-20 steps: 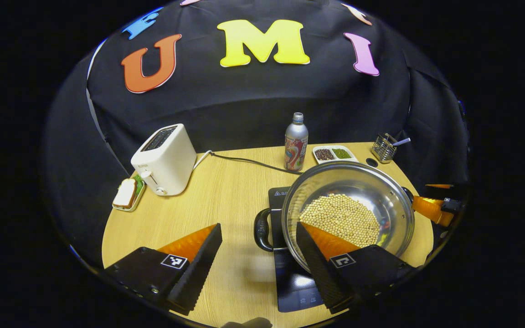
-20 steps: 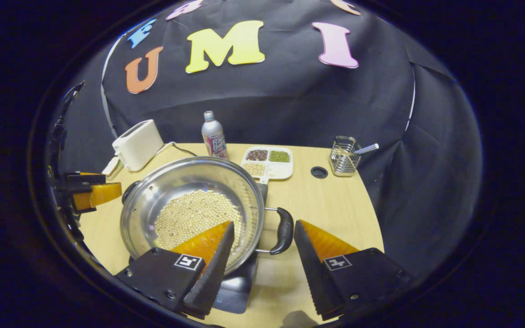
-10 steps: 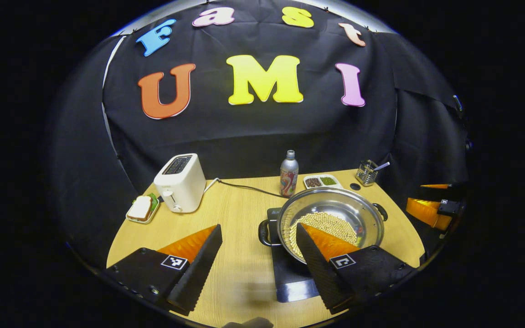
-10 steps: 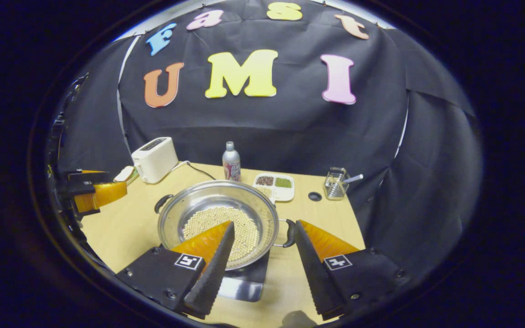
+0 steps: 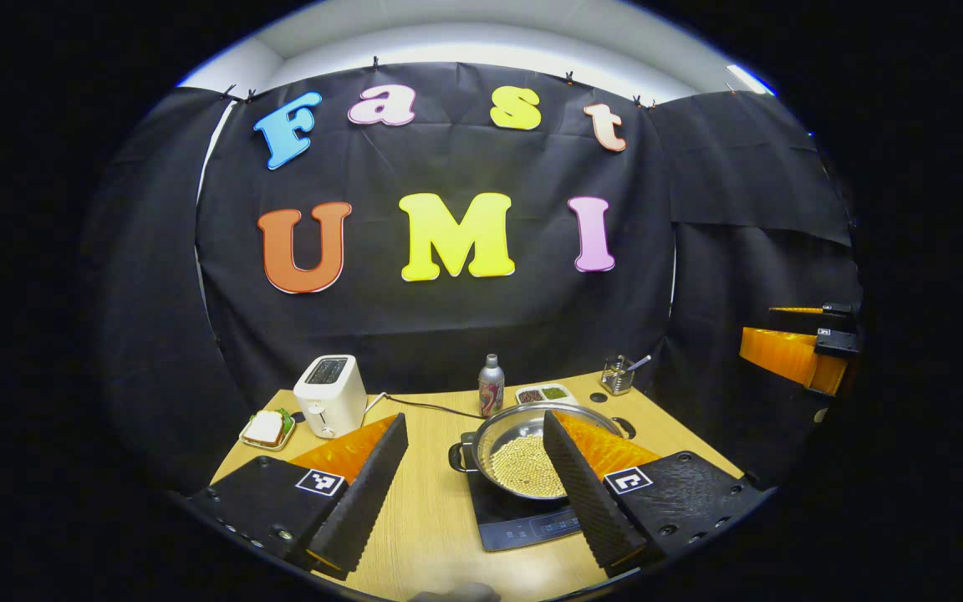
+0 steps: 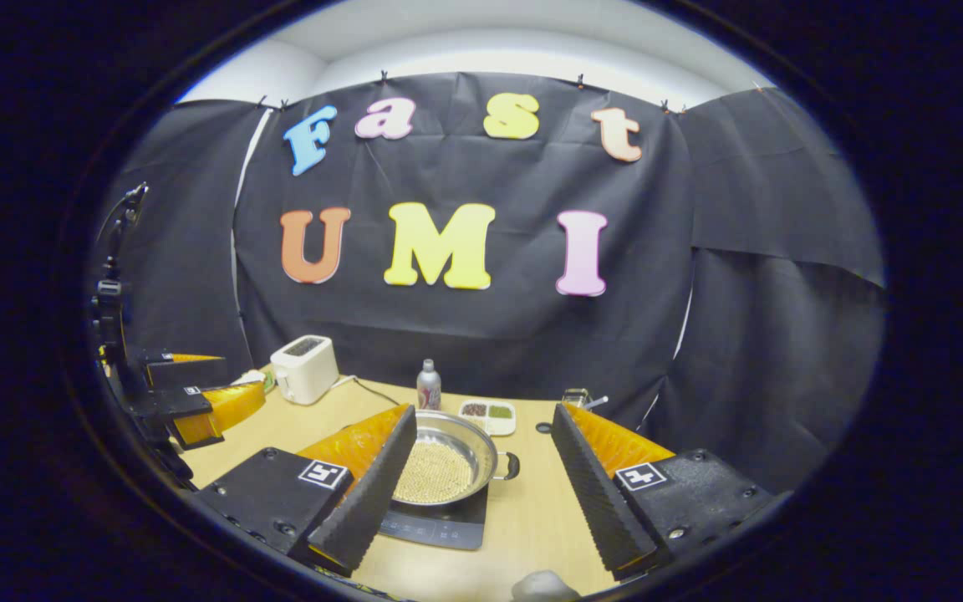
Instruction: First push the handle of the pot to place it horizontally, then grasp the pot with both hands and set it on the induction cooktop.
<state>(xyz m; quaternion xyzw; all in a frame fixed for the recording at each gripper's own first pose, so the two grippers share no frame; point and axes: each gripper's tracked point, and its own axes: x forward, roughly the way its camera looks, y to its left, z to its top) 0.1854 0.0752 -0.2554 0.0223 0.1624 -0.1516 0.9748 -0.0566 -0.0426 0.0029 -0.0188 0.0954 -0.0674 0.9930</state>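
Observation:
A steel pot (image 5: 515,456) holding pale beans rests on the black induction cooktop (image 5: 523,522) in the middle of the wooden table, its black handles (image 5: 457,456) pointing out to the left and right. The same pot (image 6: 446,460) sits on the cooktop (image 6: 440,525) in the right gripper view, with one handle (image 6: 512,466) on its right side. My left gripper (image 5: 475,468) is open, raised well back from the pot with nothing between its fingers. My right gripper (image 6: 481,468) is also open and empty, far back above the table's near edge.
A white toaster (image 5: 329,395) with its cord, a sandwich on a small plate (image 5: 266,428), a drinks bottle (image 5: 491,385), a divided dish of beans (image 5: 542,393) and a wire holder (image 5: 618,374) line the table's far side. The wooden table (image 6: 532,510) runs toward me.
Both grippers have pulled back and up from the pot, open all along. The pot stays on the cooktop and now looks much smaller.

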